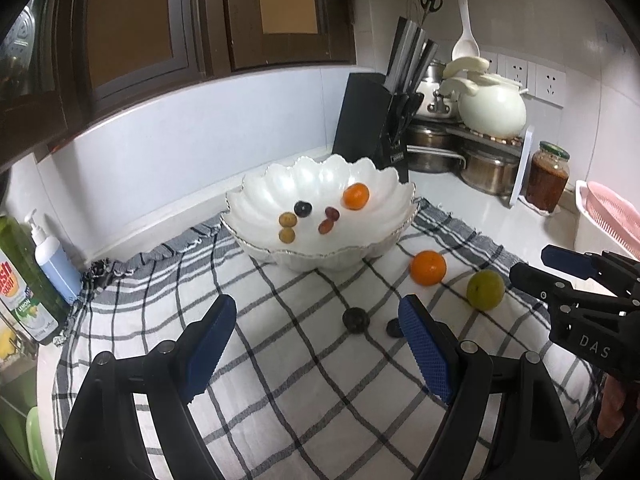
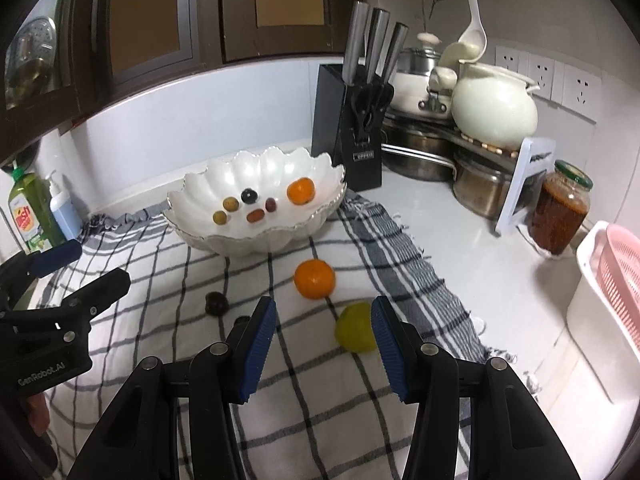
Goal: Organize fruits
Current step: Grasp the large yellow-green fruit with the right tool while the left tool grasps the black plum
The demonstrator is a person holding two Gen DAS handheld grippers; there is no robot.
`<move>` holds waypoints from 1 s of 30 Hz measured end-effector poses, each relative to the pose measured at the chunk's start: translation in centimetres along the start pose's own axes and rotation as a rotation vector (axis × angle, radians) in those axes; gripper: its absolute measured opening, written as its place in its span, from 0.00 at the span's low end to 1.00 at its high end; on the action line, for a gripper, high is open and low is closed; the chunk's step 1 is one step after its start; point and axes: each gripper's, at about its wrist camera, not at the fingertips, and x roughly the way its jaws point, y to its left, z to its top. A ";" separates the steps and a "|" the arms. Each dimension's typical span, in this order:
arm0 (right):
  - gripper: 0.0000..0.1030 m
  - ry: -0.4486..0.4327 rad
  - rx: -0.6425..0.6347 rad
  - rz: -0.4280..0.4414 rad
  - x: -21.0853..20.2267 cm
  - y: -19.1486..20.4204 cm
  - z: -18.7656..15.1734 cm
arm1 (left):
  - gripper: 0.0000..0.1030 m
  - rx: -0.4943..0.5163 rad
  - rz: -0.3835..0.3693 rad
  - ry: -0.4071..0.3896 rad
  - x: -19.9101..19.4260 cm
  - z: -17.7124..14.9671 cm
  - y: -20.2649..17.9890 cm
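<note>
A white scalloped bowl (image 1: pixel 276 188) (image 2: pixel 204 196) stands on a checked cloth (image 1: pixel 280 380) (image 2: pixel 320 400) and holds one orange (image 1: pixel 355 196) (image 2: pixel 301 191) and several small fruits. On the cloth lie a second orange (image 1: pixel 428 267) (image 2: pixel 314 279), a green citrus (image 1: pixel 485 290) (image 2: pixel 354 330), a dark wrinkled fruit (image 1: pixel 355 319) (image 2: pixel 216 303) and a small dark fruit (image 1: pixel 394 327). My left gripper (image 1: pixel 318 316) is open and empty, above the cloth just short of the dark fruits. My right gripper (image 2: pixel 323 316) (image 1: pixel 532 266) is open, and the green citrus lies just ahead beside its right pad.
A black knife block (image 1: pixel 372 128) (image 2: pixel 346 132) stands behind the bowl. Pots, a white kettle (image 2: pixel 494 108) and a sauce jar (image 2: pixel 560 212) crowd the back right corner. A pink basket (image 2: pixel 616 276) stands at the right. Soap bottles (image 1: pixel 24 276) line the left edge.
</note>
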 end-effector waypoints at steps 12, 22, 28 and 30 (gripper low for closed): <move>0.49 0.017 0.035 -0.033 1.8 -0.8 -1.5 | 0.81 0.038 -0.011 0.002 2.0 -1.5 -0.4; 0.49 0.051 0.063 -0.047 4.2 -1.3 -1.8 | 0.80 0.053 -0.029 0.034 4.9 -1.8 -0.5; 0.49 0.081 0.074 -0.057 5.7 -1.8 -2.0 | 0.77 0.059 -0.040 0.067 6.9 -2.0 -0.6; 0.49 0.086 0.083 -0.064 6.1 -2.0 -2.1 | 0.77 0.063 -0.046 0.076 7.4 -2.0 -0.7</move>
